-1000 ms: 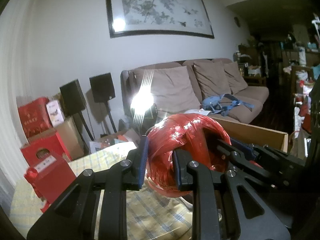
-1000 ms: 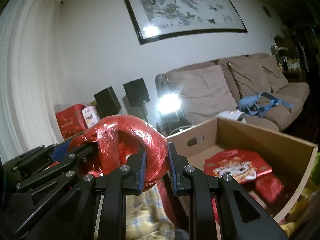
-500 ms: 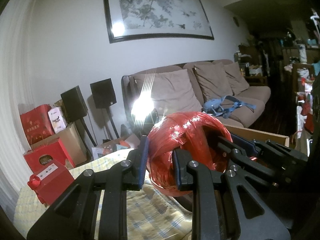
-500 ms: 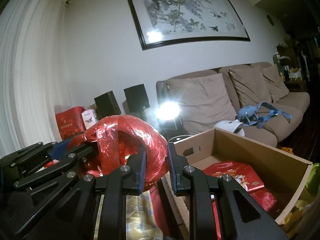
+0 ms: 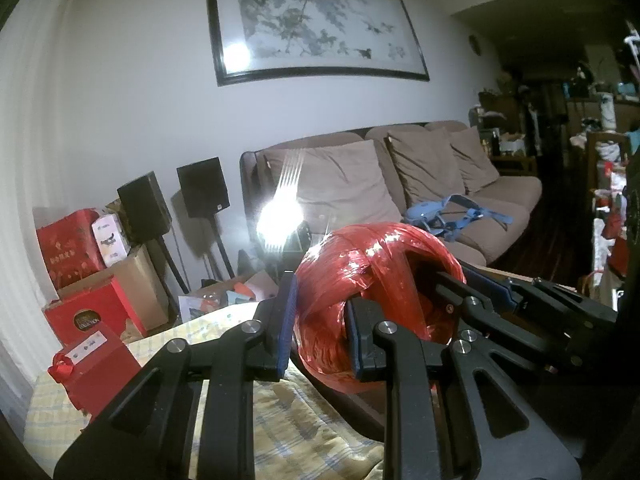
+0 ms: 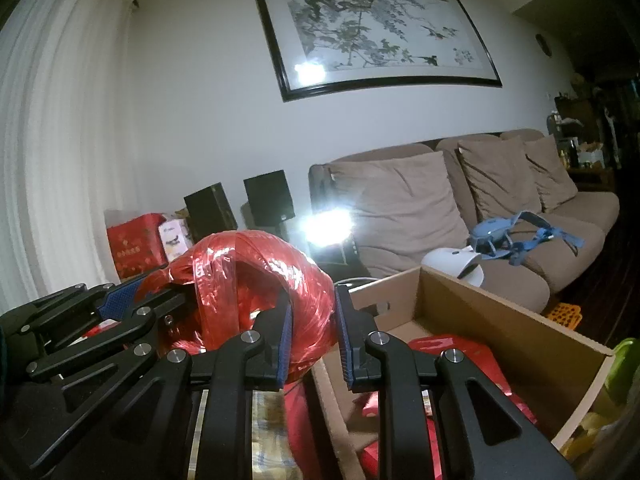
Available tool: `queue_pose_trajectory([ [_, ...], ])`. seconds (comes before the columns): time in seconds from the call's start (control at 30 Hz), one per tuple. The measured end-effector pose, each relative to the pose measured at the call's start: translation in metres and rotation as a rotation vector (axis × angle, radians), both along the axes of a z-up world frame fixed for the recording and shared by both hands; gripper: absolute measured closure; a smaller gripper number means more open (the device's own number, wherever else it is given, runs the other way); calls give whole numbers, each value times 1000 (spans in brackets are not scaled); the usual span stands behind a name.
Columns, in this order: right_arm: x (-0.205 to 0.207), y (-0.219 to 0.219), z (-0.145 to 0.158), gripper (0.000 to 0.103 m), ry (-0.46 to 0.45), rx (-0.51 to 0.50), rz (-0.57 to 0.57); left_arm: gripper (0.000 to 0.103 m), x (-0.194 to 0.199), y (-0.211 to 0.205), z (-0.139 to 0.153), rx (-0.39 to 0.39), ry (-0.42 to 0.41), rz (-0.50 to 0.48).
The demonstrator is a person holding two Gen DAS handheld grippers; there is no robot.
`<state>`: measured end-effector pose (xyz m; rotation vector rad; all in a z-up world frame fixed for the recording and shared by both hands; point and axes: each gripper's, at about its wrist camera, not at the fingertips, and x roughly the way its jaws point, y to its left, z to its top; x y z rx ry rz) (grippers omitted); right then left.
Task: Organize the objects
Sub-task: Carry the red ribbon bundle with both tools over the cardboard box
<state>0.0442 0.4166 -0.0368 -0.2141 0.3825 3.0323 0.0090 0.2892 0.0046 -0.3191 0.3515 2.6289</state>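
While both grippers clamp the red ball of raffia string (image 5: 376, 292), it has risen against the room behind: compared with a second ago, the sofa (image 5: 420, 184) and the framed painting (image 5: 316, 28) sit higher in both wrist views, and more of the cardboard box (image 6: 508, 320) interior shows beside the ball. The left gripper (image 5: 320, 332) has its jaws closed on one side of the ball's wall, the right gripper (image 6: 314, 342) on the opposite side (one finger of each reaches into the hollow core). Judged from this, the ball is in carriage, held clear above the checked cloth (image 5: 296, 420) and just beside the box's near wall, with release into the box the likely next step.

Counts: one ball; two grippers; one open box, holding at least one red packet (image 6: 452, 348); two black speakers (image 5: 202, 188); three sofa cushions.
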Motion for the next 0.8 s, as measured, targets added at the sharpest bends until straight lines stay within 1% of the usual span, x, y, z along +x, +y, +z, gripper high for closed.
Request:
queue_pose_trajectory([
  [0.4,-3,18,3,84,1,13,-27,82,-4,21,1,2,-1,-23],
  [0.8,-8,34,3,84,-22,1,-43,82,-9,39,1,3,-31,-37],
])
